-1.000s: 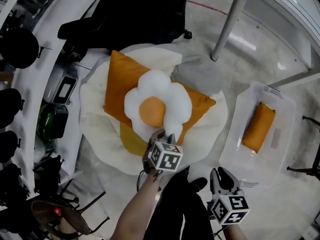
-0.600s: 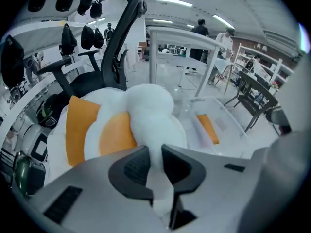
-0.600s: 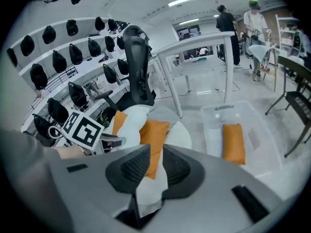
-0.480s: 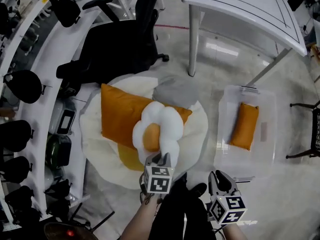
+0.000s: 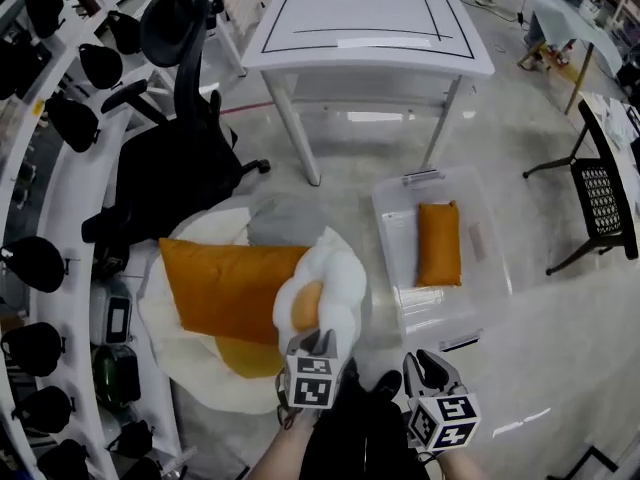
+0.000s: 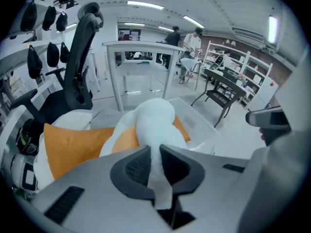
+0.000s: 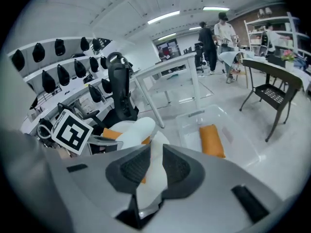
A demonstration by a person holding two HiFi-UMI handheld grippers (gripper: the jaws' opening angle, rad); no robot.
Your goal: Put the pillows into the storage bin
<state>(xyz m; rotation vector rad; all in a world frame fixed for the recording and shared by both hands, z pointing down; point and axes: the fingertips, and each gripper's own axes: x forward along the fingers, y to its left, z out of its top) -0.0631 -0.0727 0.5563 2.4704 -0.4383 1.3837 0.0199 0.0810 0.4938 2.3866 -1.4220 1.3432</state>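
A white flower-shaped pillow (image 5: 325, 283) with an orange centre hangs bunched over the floor cushion. My left gripper (image 5: 313, 342) has one petal between its jaws, which are closing, and its pads press on the fabric (image 6: 153, 123). My right gripper (image 5: 430, 366) hangs apart to the right, near dark trouser legs. In the right gripper view a white strip shows in its gap (image 7: 154, 166), clear of the left pad. A large orange pillow (image 5: 225, 288) lies on the cushion. The clear storage bin (image 5: 490, 268) holds a small orange pillow (image 5: 439, 243).
A big white and yellow floor cushion (image 5: 190, 368) and a grey pillow (image 5: 285, 223) lie under the pillows. A white table (image 5: 370, 18) stands behind the bin, a black office chair (image 5: 170, 168) at the left, a black folding chair (image 5: 605, 198) at the right. Shelves with dark helmets (image 5: 40, 263) line the left side.
The flower pillow lay flat on the orange pillow; now it is bunched and raised by one petal, closer to the bin. The left jaws have closed on it. The right gripper hardly moved.
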